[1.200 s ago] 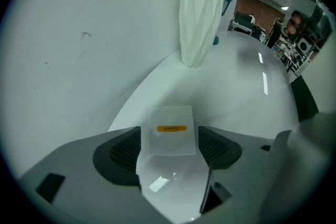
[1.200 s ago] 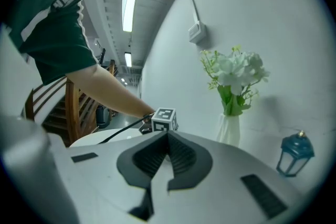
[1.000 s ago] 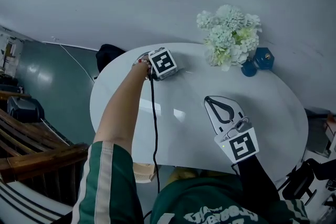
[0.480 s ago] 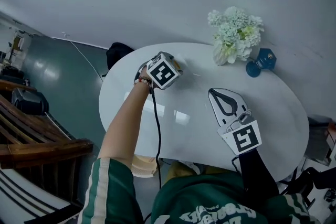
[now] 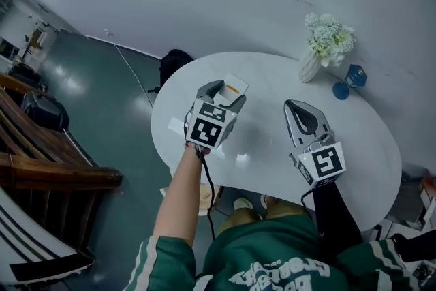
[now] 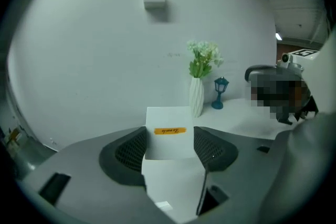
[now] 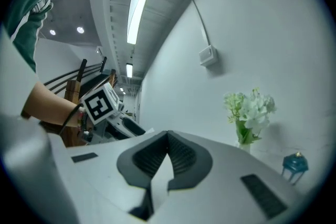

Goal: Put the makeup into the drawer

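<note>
A white makeup box with an orange label (image 6: 169, 132) sits between the jaws of my left gripper (image 6: 169, 148), whose pads press on its two sides. In the head view the left gripper (image 5: 223, 95) hangs above the left half of the white oval table (image 5: 272, 146), with the box (image 5: 233, 86) sticking out past the fingertips. My right gripper (image 5: 300, 110) hovers over the table's right half, pointing level. Its jaws (image 7: 168, 136) meet at the tips with nothing between them.
A white vase of pale flowers (image 5: 325, 46) and a small blue lantern (image 5: 354, 76) stand at the table's far right, near the wall. A dark bag (image 5: 178, 59) lies on the floor behind the table. A wooden bench (image 5: 48, 170) is at the left.
My left gripper has risen from the table's far left part and come toward me with the white box in it. The right gripper lifted slightly. The head view has swung left.
</note>
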Demonstrator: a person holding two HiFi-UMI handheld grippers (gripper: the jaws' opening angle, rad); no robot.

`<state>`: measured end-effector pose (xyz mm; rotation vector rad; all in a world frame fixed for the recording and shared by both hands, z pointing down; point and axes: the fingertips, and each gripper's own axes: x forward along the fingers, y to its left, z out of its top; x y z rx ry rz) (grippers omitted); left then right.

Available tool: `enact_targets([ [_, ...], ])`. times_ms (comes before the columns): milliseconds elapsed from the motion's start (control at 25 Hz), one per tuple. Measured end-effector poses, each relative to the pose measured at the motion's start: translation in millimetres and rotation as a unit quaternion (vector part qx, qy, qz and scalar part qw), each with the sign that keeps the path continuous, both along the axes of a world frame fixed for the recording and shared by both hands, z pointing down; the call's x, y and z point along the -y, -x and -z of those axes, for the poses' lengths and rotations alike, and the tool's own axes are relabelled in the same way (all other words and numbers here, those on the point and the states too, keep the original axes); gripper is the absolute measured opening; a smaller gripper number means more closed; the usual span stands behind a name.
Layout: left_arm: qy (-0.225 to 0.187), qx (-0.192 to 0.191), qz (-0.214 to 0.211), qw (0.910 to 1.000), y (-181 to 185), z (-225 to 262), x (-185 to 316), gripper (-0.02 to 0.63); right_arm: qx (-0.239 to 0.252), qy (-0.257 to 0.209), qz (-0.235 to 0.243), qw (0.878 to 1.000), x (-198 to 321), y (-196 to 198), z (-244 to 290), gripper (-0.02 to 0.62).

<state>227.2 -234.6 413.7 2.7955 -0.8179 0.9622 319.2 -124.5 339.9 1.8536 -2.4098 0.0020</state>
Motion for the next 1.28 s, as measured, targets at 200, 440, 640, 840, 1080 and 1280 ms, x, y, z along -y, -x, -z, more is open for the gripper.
enact_targets([
  [200, -0.04, -0.074, 0.067, 0.9942, 48, 49, -35, 0.285, -0.015, -0.018, 0.008, 1.0, -9, 30, 20, 0.004],
  [440, -0.111, -0.148, 0.105, 0.9771, 86, 104, -81, 0.285, -0.039, -0.039, 0.043, 0.998, -21, 73, 40, 0.005],
  [640, -0.143, -0.197, 0.138, 0.96, 118, 119, -113, 0.285, -0.042, -0.059, 0.057, 0.996, -30, 94, 59, 0.003],
  [840, -0.138, -0.206, 0.168, 0.9542, 147, 113, -122, 0.285, -0.044, -0.061, 0.064, 0.995, -40, 116, 61, 0.005],
  [1080, -0.147, -0.206, 0.181, 0.9503, 176, 113, -132, 0.285, -0.048, -0.057, 0.086, 0.994, -45, 145, 56, 0.003],
  [1280, -0.153, -0.2, 0.209, 0.945, 216, 112, -143, 0.285, -0.046, -0.055, 0.114, 0.991, -48, 183, 52, 0.004],
])
